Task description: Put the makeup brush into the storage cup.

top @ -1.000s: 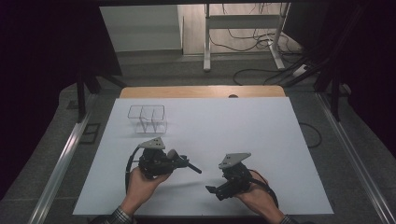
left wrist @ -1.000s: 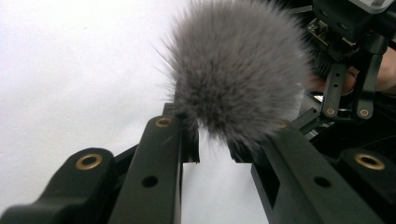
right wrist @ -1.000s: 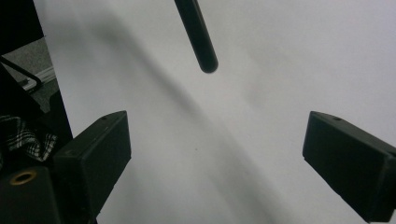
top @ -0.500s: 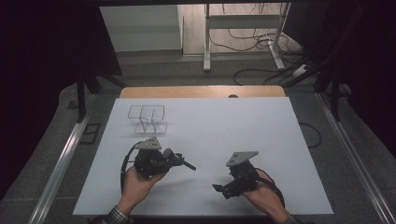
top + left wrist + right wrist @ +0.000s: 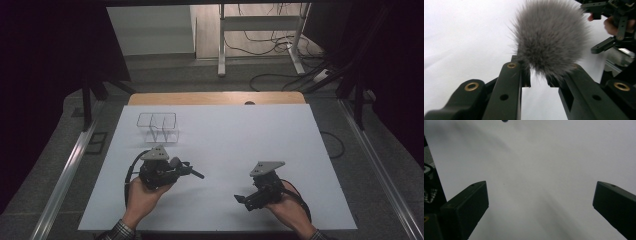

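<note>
Near edge, left of middle: left tool (image 5: 197,175) held low over the white tabletop (image 5: 240,135), jaws pointing toward the right edge.
Left tool state: clamped on a grey fluffy pom-pom (image 5: 550,37); fur spilling out above and around both jaws in the left gripper view.
Pom-pom in the high view: small dark tuft (image 5: 175,162) just behind the jaw tips, too small to read further.
Near edge, right of middle: right tool (image 5: 241,199), jaws pointing toward the left edge, well apart from the left tool.
Right tool state: jaws wide apart, nothing between them but bare white sheet in the right gripper view.
Far-left corner region: clear divided box (image 5: 158,127) standing upright on the sheet; compartments look bare, contents hard to make out.
Box versus pom-pom: apart, box lying toward the far edge from the left tool.
Done, as judged: pom-pom picked up and secured.
Left, as judged: carry toward the clear box, line up over one compartment, release; possibly a handover to the right tool first, cannot tell which.
Risk: soft fur giving a loose hold, so a slip during the carry seems possible.
</note>
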